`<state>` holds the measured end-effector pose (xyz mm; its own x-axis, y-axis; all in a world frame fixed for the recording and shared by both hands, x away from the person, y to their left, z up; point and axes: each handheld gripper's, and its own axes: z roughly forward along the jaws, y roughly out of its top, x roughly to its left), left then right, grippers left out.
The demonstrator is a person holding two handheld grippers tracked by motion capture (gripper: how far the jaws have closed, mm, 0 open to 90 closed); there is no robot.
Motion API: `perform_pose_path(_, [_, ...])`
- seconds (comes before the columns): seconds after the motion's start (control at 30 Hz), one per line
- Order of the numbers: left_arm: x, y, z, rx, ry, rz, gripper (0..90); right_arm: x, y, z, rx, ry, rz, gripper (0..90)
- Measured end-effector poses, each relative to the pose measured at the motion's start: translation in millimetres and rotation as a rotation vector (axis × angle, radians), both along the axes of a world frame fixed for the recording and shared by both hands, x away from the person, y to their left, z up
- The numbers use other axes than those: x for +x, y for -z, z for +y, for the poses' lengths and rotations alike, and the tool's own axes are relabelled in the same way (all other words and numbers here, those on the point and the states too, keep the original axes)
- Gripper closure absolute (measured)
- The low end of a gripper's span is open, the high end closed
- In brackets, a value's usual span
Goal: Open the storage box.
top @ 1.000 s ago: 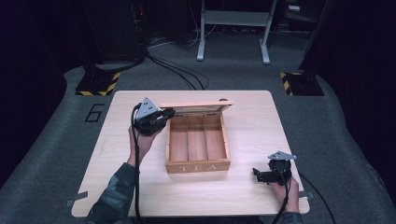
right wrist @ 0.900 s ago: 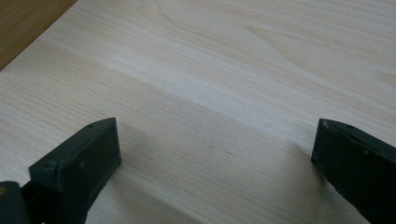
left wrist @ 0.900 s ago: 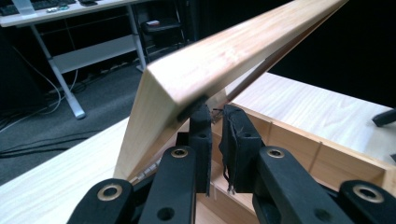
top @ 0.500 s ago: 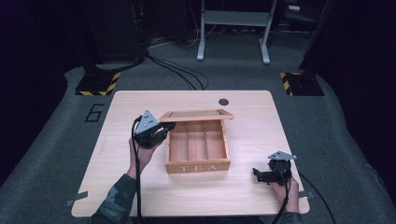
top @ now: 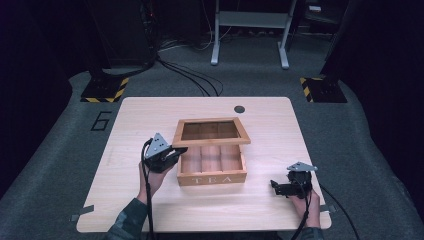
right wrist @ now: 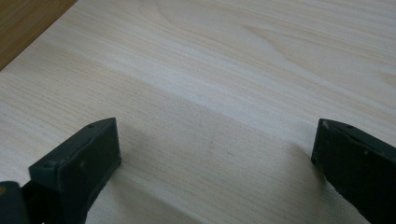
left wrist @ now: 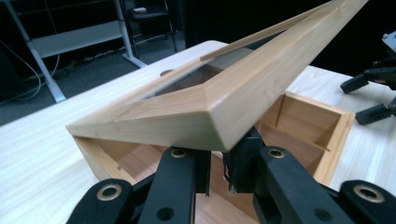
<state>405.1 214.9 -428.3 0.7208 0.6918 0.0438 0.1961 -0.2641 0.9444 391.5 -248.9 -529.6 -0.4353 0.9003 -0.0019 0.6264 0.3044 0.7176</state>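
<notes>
Since one second ago the lid (top: 211,131) of the tea box (top: 212,165) has come down: it stood almost upright before, and now it hangs half closed over the box, tilted, with its front edge raised. The left gripper (top: 176,151) has sunk together with it. Its jaws are clamped on the front left corner of the lid frame; in the left gripper view the corner (left wrist: 219,116) sits between the two black jaws. The left hand (top: 150,177) comes in from below, the forearm pointing forward, and the gripper is turned toward the box.

The right gripper (top: 278,187) has not moved; it rests on the table (top: 135,125) to the right of the box, well apart from it, with its jaws standing wide apart and nothing between them.

The box is pale wood, rectangular, with inner dividers making compartments and the word TEA on its front. The lid is a wooden frame with mitred corners around a clear pane. The table top is light wood grain, smooth and matte.
</notes>
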Motion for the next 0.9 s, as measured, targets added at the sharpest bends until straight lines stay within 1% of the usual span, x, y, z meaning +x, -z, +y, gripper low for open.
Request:
perform_pose_path(0.07, [-3.6, 6.2, 0.5, 0.001, 0.000, 0.011, 81.2, 0.0, 0.0, 0.0, 0.000, 0.000, 0.000, 0.7])
perform_pose_path(0.17, [-7.4, 13.9, 0.1, 0.009, 0.000, 0.013, 81.2, 0.0, 0.0, 0.1, 0.001, 0.001, 0.000, 0.7])
perform_pose_path(0.2, [-9.0, 17.0, 0.0, 0.005, 0.002, 0.025, 81.3, 0.0, 0.0, 0.0, 0.000, 0.000, 0.000, 0.7])
perform_pose_path(0.27, [-10.6, 20.9, 0.5, 0.013, 0.007, 0.032, 81.2, 0.0, 0.0, 0.1, 0.000, 0.000, 0.000, 0.7])
perform_pose_path(0.3, [-11.8, 23.1, -0.2, 0.002, 0.004, 0.036, 81.1, -0.1, 0.0, 0.3, 0.004, 0.004, 0.000, 0.7])
perform_pose_path(0.57, [-20.8, 38.4, 0.4, 0.018, 0.019, 0.077, 80.7, 0.0, 0.0, 0.3, 0.004, 0.003, 0.000, 0.7])
perform_pose_path(0.67, [-23.7, 45.3, 0.6, 0.009, 0.014, 0.094, 81.0, 0.0, 0.0, 0.2, 0.003, 0.002, 0.000, 0.7])
perform_pose_path(0.7, [-24.3, 46.7, 1.1, 0.009, 0.017, 0.101, 81.1, 0.0, 0.0, 0.1, 0.002, 0.001, 0.000, 0.7])
perform_pose_path(0.73, [-25.0, 48.9, 0.7, 0.008, 0.009, 0.102, 81.2, 0.0, 0.0, 0.2, 0.003, 0.002, 0.000, 0.7])
perform_pose_path(0.77, [-25.1, 50.3, 1.1, 0.017, 0.015, 0.109, 81.2, 0.0, 0.0, 0.3, 0.004, 0.003, 0.000, 0.7])
perform_pose_path(0.8, [-25.4, 52.5, 0.6, 0.009, 0.011, 0.118, 81.2, 0.0, 0.0, 0.0, 0.000, 0.000, 0.000, 0.7])
perform_pose_path(0.83, [-25.4, 53.0, 0.9, 0.016, 0.016, 0.126, 81.1, 0.0, 0.0, 0.1, 0.001, 0.001, 0.000, 0.7])
perform_pose_path(0.9, [-25.8, 53.5, 1.1, 0.016, 0.015, 0.129, 81.1, 0.0, 0.0, 0.0, 0.000, 0.000, 0.000, 0.7])
